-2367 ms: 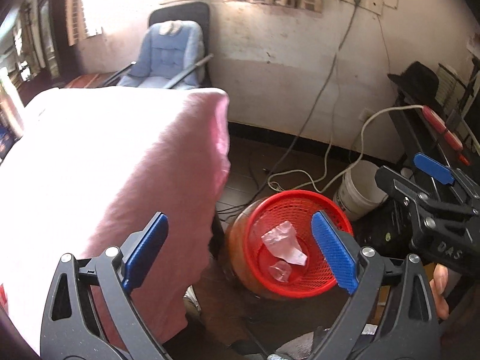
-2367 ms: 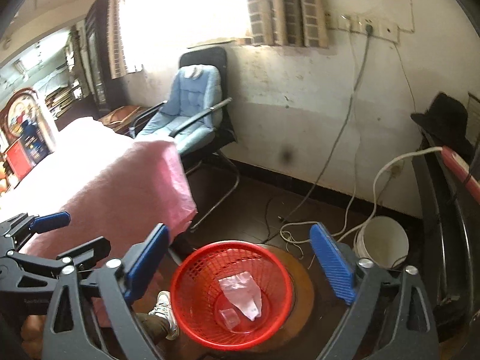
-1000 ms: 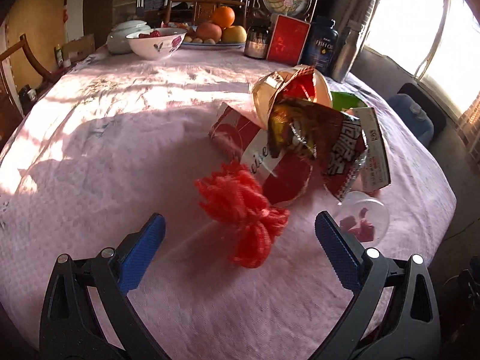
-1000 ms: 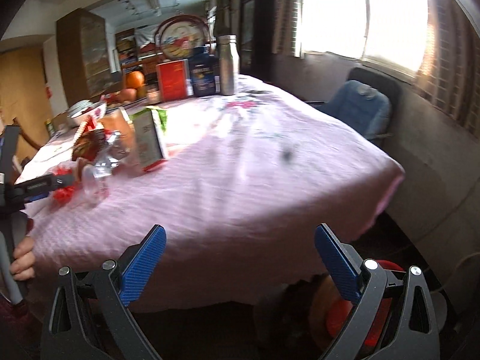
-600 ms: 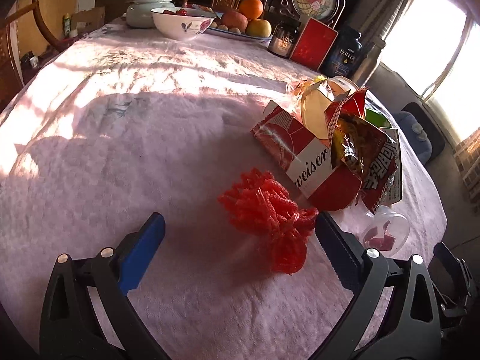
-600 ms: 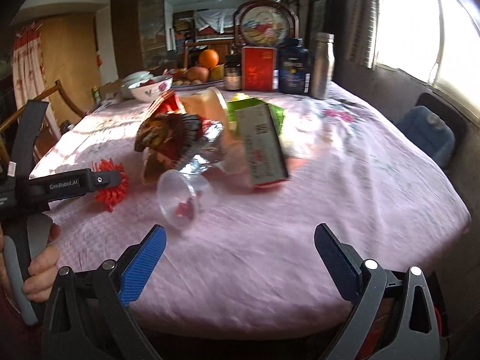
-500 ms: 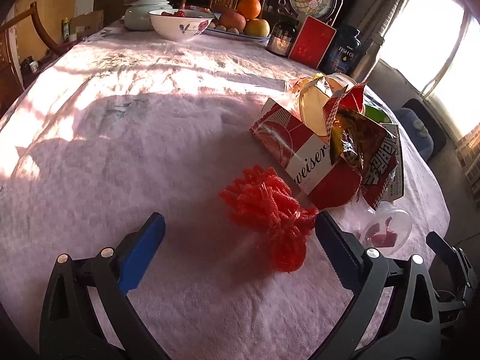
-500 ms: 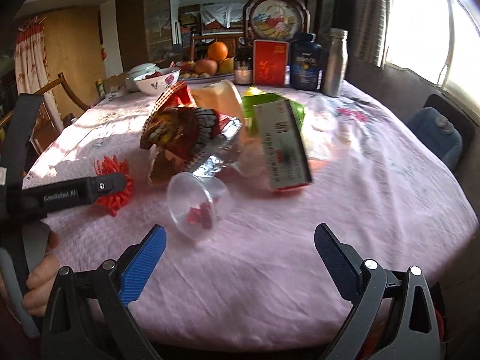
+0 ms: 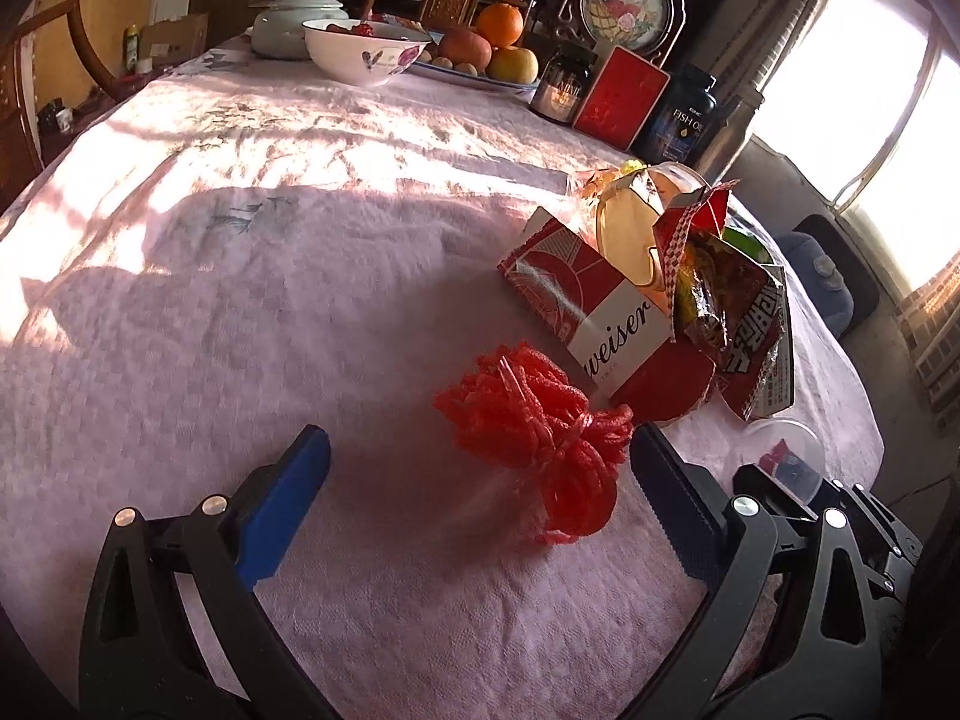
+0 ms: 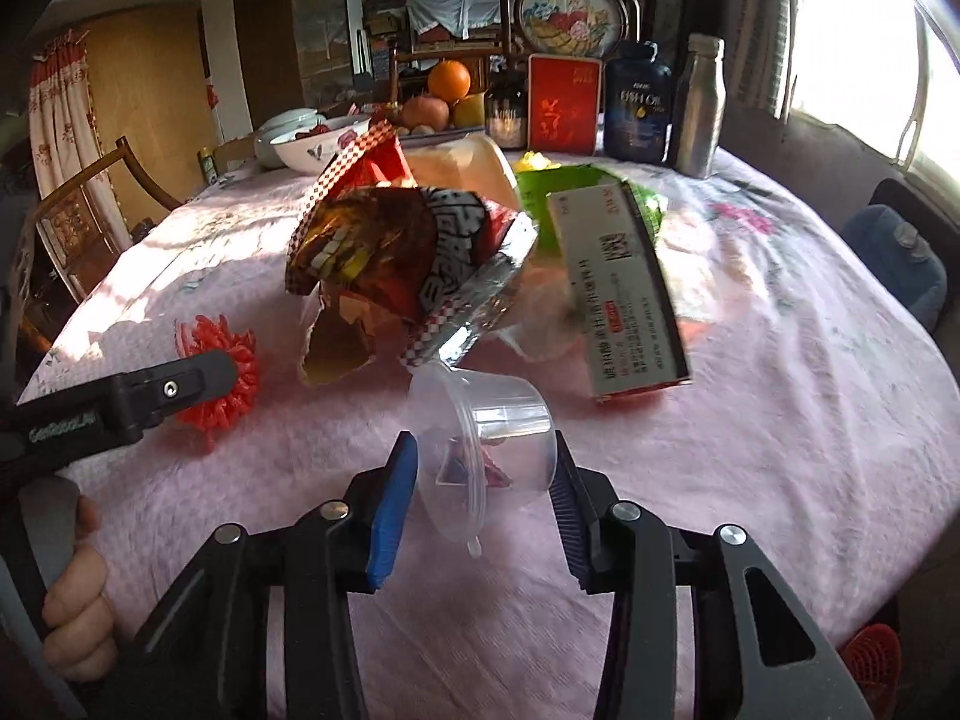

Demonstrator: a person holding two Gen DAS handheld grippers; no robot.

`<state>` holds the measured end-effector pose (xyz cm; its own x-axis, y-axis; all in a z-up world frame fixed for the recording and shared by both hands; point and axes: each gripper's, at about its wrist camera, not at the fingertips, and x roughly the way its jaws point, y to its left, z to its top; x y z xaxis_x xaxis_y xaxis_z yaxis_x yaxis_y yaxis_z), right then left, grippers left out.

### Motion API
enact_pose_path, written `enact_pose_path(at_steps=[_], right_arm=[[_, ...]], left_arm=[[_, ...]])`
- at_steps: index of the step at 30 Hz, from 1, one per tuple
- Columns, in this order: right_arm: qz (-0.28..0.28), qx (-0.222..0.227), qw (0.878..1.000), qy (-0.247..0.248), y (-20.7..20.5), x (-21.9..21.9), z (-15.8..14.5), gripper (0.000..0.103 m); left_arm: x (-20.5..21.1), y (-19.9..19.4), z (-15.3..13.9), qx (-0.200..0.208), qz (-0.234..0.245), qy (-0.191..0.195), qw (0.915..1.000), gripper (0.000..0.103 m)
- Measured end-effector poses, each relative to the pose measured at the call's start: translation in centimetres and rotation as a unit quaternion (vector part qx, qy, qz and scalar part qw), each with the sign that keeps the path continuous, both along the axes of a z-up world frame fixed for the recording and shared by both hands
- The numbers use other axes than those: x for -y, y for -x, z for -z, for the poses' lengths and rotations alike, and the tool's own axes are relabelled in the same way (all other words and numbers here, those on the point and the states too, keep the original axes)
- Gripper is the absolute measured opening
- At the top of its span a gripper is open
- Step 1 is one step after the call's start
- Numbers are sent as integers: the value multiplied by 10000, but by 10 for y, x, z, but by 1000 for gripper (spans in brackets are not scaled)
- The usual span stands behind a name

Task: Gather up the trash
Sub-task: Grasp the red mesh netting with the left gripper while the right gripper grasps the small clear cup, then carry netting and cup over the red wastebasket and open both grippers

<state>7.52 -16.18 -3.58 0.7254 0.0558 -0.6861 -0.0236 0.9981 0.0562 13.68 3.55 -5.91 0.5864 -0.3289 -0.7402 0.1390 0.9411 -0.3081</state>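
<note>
The right gripper has its jaws closing in on the clear plastic cup, which lies tipped on the pink counter near its front edge. The left gripper has its jaws spread, the red mesh net sitting between them, with bare cloth to its left.
</note>
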Motion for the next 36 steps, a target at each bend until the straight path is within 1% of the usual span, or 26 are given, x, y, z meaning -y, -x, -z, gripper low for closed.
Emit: enact_pose_path(at_steps=[2,5,7,10,12,13,16,21,27,33,36], right_arm=[[86,66,9999,35,9,6,-2,43],[185,73,9998,-40,19,18,-2,43],[252,71,9996,-118,24,27,-2,42],[309,56,9992,-251,29,39,-1,41],[335,59,9989,-312,32,45,-1,41],[353,83,9989,-312,34,47,-1,41],[403,151,9986,-317,38,51,-2,40],[507,227,9977,-401,44,61,-2,39],[759,455,9951,-448,62,82,-12,39],[1377,601,9876,-449,96,129,-17,39],[1791,627,9810,-403,116,161,-17,39]], left_arm=[[2,-1,0,-25,-5,-77,10000,96],[9,-3,-1,-61,50,-206,9998,96],[13,-4,-3,-67,82,-239,9997,92],[17,-8,-3,-120,124,-260,9995,79],[19,-9,-3,-125,169,-274,9994,59],[20,-8,-4,-104,202,-246,9994,52],[23,-2,-11,70,235,-252,9994,44],[34,12,-28,369,441,-252,9980,43],[66,30,-48,638,904,-320,9933,43],[118,45,-52,758,1540,-416,9843,43],[154,52,-51,759,1937,-468,9770,43]])
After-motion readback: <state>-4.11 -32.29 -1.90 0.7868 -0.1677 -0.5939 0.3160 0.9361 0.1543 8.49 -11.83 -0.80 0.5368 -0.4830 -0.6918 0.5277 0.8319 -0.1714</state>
